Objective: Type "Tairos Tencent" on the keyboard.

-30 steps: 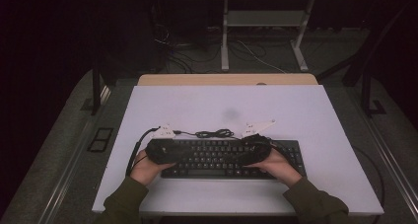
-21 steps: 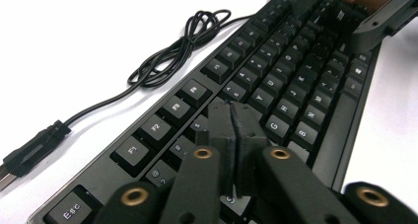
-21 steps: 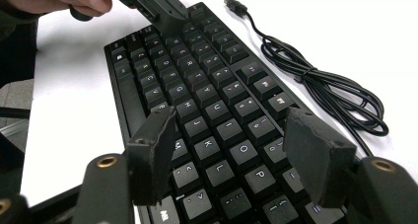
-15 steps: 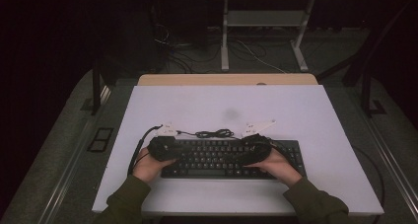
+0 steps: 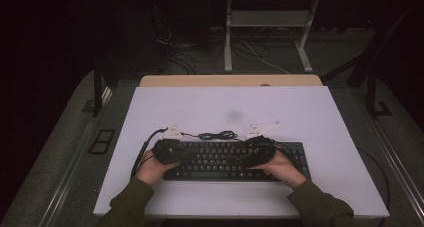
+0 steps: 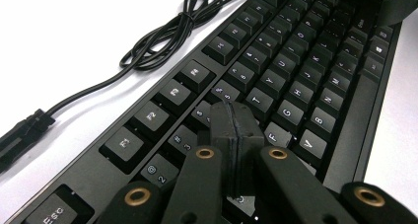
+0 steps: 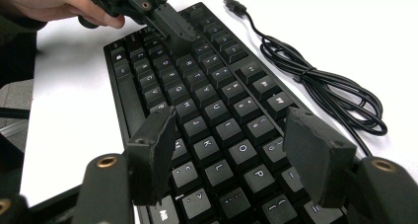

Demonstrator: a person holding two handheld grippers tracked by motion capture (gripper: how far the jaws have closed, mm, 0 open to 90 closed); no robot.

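Note:
A black keyboard (image 5: 225, 159) lies near the front of the white table, its keys close up in the left gripper view (image 6: 296, 76) and the right gripper view (image 7: 207, 95). My left gripper (image 6: 234, 116) is shut with nothing between its pads, its tips resting low over the keys near R and F. From the right gripper view, this left gripper (image 7: 173, 30) shows at the keyboard's far end, held by a hand. My right gripper (image 7: 231, 150) is open, its pads hanging apart just above the keys around K, O and P. From above, the left gripper (image 5: 167, 151) and right gripper (image 5: 260, 149) sit at the keyboard's two ends.
The keyboard's black cable (image 5: 217, 135) lies coiled on the table just behind it, with its plug (image 7: 235, 7) loose at the end. The white tabletop (image 5: 300, 112) stretches back to a wooden edge (image 5: 230, 80). Cables and a metal stand are on the dark floor beyond.

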